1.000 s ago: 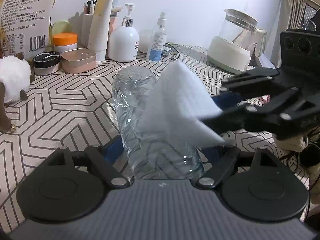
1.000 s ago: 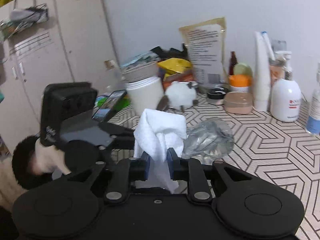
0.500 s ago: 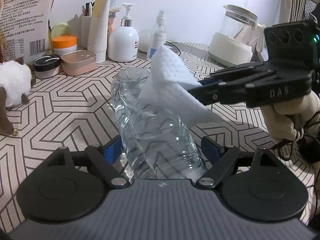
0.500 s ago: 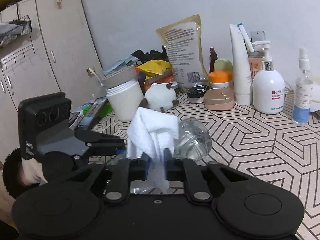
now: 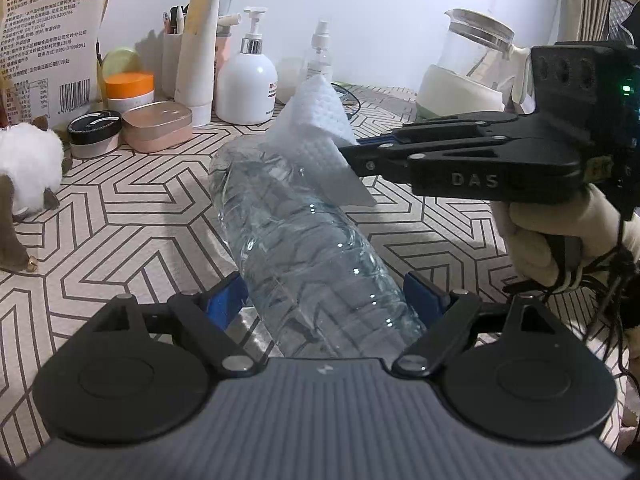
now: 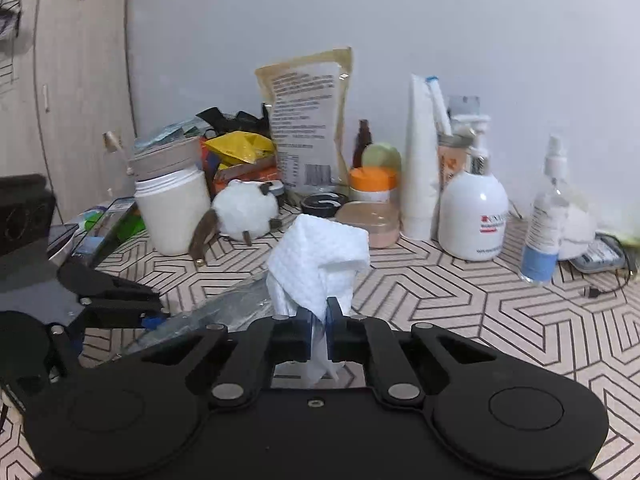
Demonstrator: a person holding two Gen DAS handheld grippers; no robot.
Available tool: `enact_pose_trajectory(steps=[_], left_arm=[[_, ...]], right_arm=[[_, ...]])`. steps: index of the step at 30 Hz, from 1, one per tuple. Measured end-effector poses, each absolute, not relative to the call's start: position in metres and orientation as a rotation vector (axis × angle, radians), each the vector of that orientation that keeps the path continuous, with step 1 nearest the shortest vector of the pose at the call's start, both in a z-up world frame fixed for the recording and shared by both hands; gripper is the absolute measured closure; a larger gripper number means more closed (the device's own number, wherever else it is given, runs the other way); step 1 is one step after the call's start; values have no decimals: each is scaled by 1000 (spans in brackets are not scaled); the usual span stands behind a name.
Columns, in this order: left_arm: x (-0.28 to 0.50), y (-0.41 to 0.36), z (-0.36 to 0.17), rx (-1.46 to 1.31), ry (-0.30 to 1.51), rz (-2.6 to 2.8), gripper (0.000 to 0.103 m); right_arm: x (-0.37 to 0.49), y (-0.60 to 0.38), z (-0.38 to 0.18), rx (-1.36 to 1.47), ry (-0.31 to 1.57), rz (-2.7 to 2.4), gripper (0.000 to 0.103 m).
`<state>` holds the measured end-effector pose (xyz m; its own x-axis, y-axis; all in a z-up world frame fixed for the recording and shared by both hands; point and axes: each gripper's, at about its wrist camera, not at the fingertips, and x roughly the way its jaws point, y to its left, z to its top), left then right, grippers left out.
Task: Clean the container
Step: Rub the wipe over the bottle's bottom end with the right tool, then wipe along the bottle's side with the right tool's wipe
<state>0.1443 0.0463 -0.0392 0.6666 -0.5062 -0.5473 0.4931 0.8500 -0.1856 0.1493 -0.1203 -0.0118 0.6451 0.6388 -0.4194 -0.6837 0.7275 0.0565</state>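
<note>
A clear, crinkled plastic bottle (image 5: 304,240) lies along my left gripper (image 5: 324,300), whose blue pads are shut on its near end and hold it above the patterned table. My right gripper (image 6: 318,322) is shut on a folded white cloth (image 6: 320,260). In the left wrist view the right gripper (image 5: 360,156) comes in from the right and the cloth (image 5: 316,128) rests against the far end of the bottle. In the right wrist view the bottle (image 6: 232,308) shows low at left, beside the left gripper's fingers (image 6: 116,300).
Toiletries line the back wall: a white pump bottle (image 5: 246,88), spray bottle (image 5: 320,60), tube (image 5: 198,60), jars (image 5: 128,88) and a large printed bag (image 5: 48,32). A glass kettle (image 5: 468,68) stands at back right. A fluffy white toy (image 5: 28,164) sits at left.
My right gripper has slid the cloth along the bottle, from its near middle toward its far end. The left gripper has kept its hold on the bottle.
</note>
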Motion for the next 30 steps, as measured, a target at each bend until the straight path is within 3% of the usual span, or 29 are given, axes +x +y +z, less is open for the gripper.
enact_pose_trajectory(steps=[8,13,30], left_arm=[[146,50,-39,-39,625,-571,18],[146,50,-39,-42,626,-570,18],[144,48,-39,-16,621,-551,21]], right_arm=[[124,-124,-6,-95,438,887,93],[121,-125,-2,-44,489,1015,82],[137,-136,-6,-4,541,974,84]])
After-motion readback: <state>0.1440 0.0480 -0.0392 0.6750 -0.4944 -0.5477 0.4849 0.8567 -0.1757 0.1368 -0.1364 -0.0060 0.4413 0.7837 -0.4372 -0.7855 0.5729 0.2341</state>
